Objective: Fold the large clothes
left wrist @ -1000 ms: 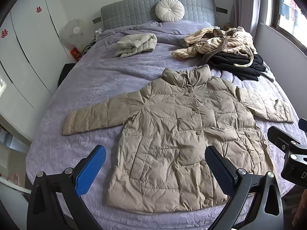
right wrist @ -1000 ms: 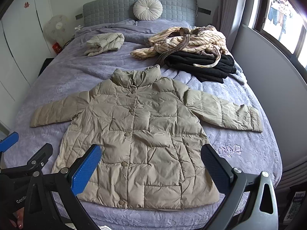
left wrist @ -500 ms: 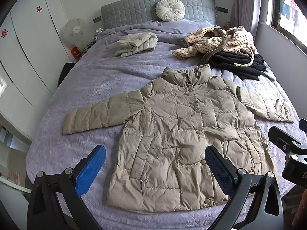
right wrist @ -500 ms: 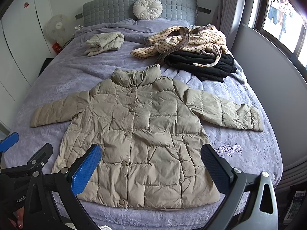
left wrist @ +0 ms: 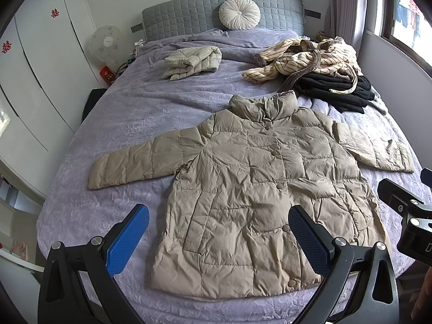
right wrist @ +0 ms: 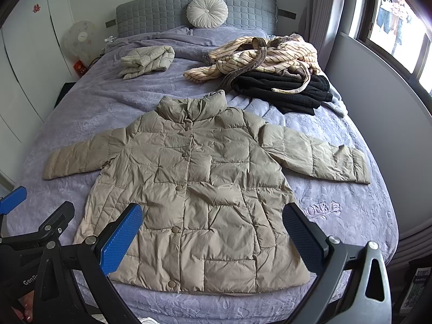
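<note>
A large beige quilted jacket (left wrist: 251, 186) lies flat and face up on the purple bed (left wrist: 129, 113), buttoned, collar toward the headboard, both sleeves spread out. It also shows in the right wrist view (right wrist: 194, 189). My left gripper (left wrist: 218, 240) is open and empty, held above the jacket's hem near the foot of the bed. My right gripper (right wrist: 213, 235) is open and empty too, above the hem a little to the right. Part of the right gripper's body shows at the right edge of the left wrist view.
A folded beige jacket (left wrist: 191, 60) lies at the back left of the bed. A striped cream garment (left wrist: 305, 59) sits on a black one (left wrist: 337, 91) at the back right. A round pillow (left wrist: 239, 13) leans on the grey headboard. A wall runs along the right, wardrobes along the left.
</note>
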Available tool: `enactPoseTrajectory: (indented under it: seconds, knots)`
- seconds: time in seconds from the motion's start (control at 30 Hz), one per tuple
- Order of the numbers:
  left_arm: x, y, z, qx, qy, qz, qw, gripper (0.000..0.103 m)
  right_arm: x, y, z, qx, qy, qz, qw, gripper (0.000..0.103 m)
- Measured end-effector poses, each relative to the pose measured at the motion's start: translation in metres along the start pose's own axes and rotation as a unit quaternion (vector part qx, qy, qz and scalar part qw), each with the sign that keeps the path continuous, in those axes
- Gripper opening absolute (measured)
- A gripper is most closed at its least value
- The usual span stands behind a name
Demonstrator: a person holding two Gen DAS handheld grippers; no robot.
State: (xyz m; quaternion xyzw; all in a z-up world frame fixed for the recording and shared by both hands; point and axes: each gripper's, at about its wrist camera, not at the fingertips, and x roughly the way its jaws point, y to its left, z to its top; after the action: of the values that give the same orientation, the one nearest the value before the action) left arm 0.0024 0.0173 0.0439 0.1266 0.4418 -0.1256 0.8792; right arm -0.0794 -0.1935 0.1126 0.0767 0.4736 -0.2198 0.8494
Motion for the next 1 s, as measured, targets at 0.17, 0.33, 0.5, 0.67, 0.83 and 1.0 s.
enactPoseTrajectory:
  seconds: [0.17,0.33,0.5,0.67,0.83,1.0]
  knots:
    - [0.0000,-0.0009,0.0006,0.000,0.000,0.000,1.0000,0.103,0.0005,-0.0003,0.0002,0.000,0.000,0.000,1.000,0.103]
    - [-0.0001,-0.0006,0.0006,0.000,0.001,0.000,1.0000,0.103,0.0000,0.0005,-0.0003,0.000,0.001,0.000,1.000,0.103]
    - [0.0000,-0.0005,0.0009,0.000,0.001,0.000,1.0000,0.103,0.0007,-0.0006,0.0003,0.001,0.001,0.000,1.000,0.103]
    - [0.0000,-0.0004,0.0011,0.000,0.001,0.000,1.0000,0.103,0.0001,-0.0003,0.0002,0.000,0.002,0.000,1.000,0.103]
    - [0.0000,-0.0004,0.0013,0.000,0.001,-0.001,1.0000,0.103,-0.0007,0.0001,-0.0002,0.002,0.002,0.000,1.000,0.103]
    - [-0.0002,-0.0005,0.0014,0.000,0.001,-0.001,1.0000,0.103,0.0002,-0.0015,0.0004,0.002,0.003,0.001,1.000,0.103]
